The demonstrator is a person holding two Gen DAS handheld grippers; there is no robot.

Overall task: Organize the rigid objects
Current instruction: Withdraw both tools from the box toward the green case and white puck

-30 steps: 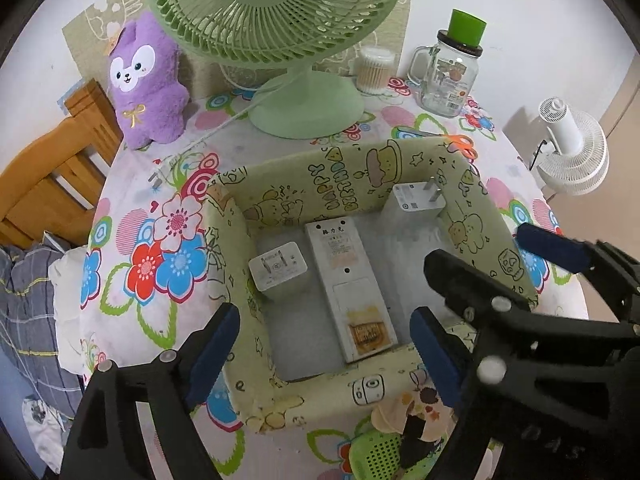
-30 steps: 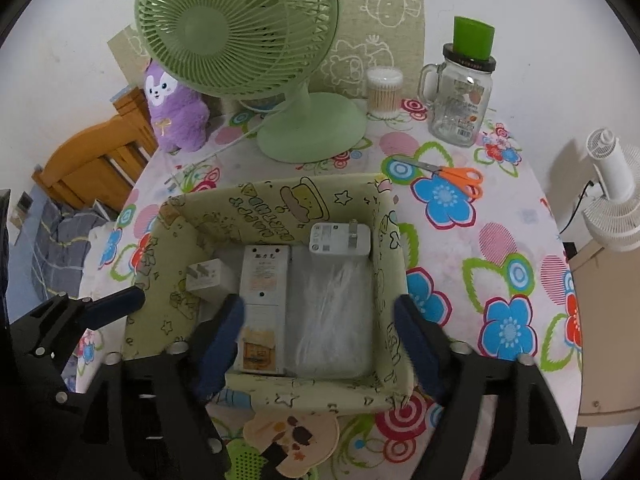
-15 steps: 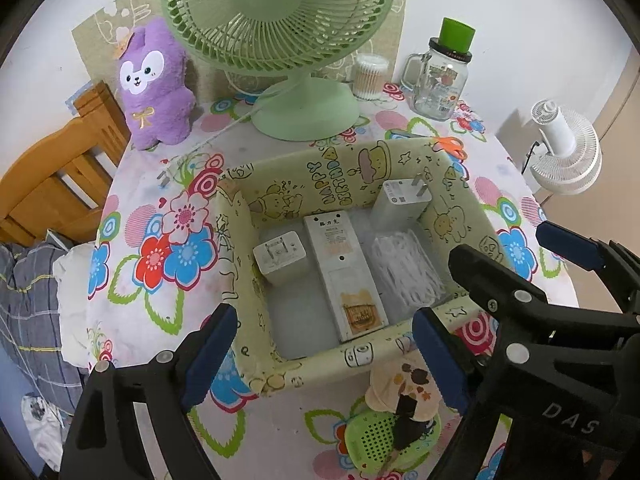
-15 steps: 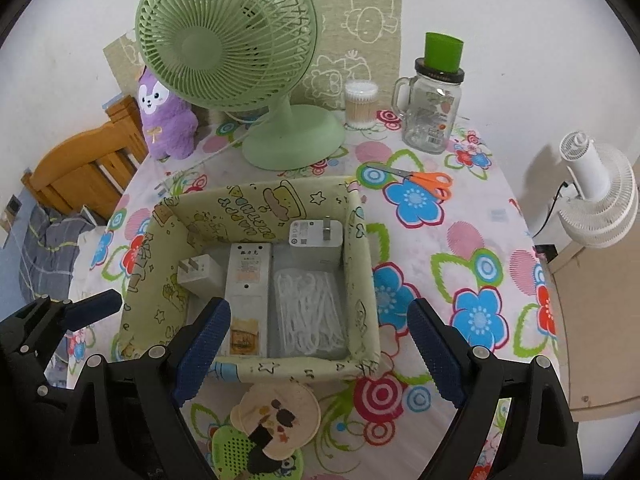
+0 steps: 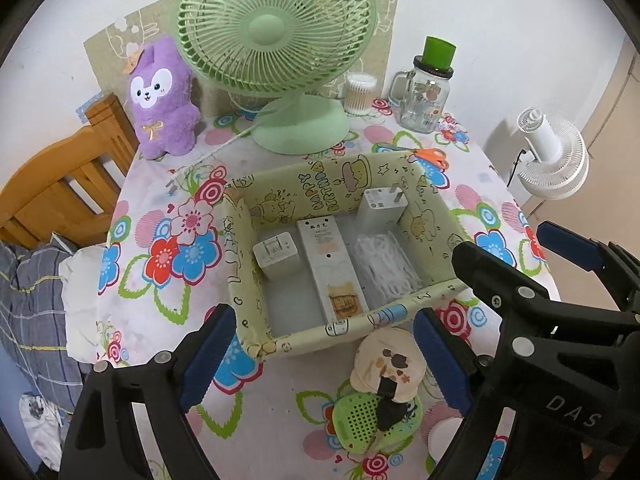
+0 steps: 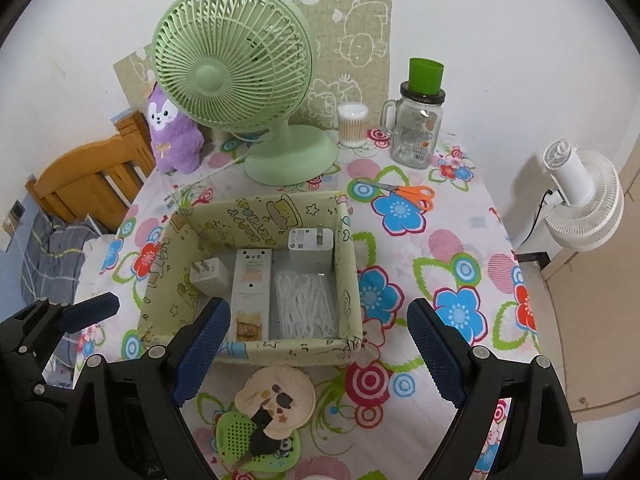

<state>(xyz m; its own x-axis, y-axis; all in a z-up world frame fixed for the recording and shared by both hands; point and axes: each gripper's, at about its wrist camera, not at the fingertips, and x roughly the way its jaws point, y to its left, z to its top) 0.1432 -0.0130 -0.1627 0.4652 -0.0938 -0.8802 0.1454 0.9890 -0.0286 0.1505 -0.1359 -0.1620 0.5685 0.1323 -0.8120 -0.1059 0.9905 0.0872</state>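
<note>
A yellow-green cartoon-print box (image 5: 344, 176) (image 6: 244, 348) sits mid-table. Inside lie a small white charger (image 5: 276, 254) (image 6: 210, 274), a long white remote-like block (image 5: 330, 264) (image 6: 252, 284), a clear bag of white picks (image 5: 386, 268) (image 6: 306, 304) and a second white charger (image 5: 382, 208) (image 6: 311, 246) at the back. My left gripper (image 5: 320, 360) is open and empty, above the table in front of the box. My right gripper (image 6: 320, 352) is open and empty, over the box's near wall; it also shows in the left wrist view (image 5: 560, 256).
A green desk fan (image 6: 240, 80), a purple plush (image 6: 172, 136), a cotton-swab jar (image 6: 353, 124) and a glass mug jar (image 6: 416, 124) stand at the back. Orange scissors (image 6: 408, 194) lie right of the box. A round beige item (image 6: 280, 398) and green item (image 6: 240, 440) lie in front.
Both grippers have pulled back and up from the box, staying open. The bag of white picks now lies uncovered in the box's right half.
</note>
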